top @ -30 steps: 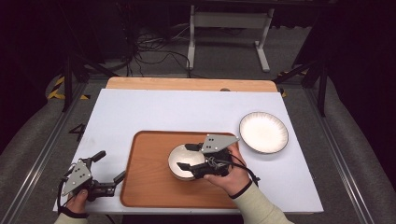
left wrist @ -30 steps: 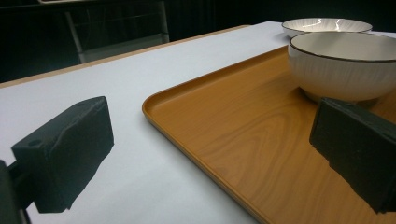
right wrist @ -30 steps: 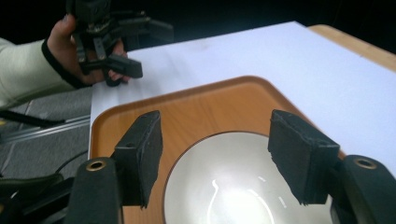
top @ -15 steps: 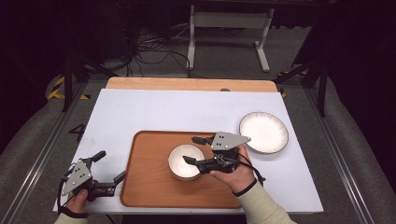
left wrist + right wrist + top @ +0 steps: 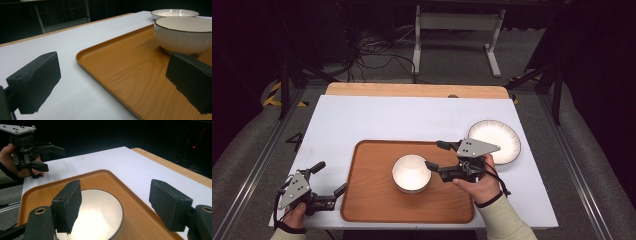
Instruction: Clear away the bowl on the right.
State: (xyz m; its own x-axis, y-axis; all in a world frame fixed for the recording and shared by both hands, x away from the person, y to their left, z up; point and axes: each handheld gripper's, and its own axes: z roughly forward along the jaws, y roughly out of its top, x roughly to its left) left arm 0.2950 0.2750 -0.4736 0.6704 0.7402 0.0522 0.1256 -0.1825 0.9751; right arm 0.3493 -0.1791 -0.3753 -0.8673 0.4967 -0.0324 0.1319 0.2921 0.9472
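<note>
Bright counter under overhead light, dark surroundings.
In the high view, light from above falls on the white counter evenly; the floor and room beyond go near black. The bowl and plate are overexposed, their inner surfaces washed out. Shadows under the tray rim are short and soft. The picture is slightly soft overall. In the left gripper view, the near tongs are out of focus; the tray grain is sharp, with a thin highlight along the bowl rim. In the right gripper view, glare burns out the bowl interior; the background is black with one red dot.
</note>
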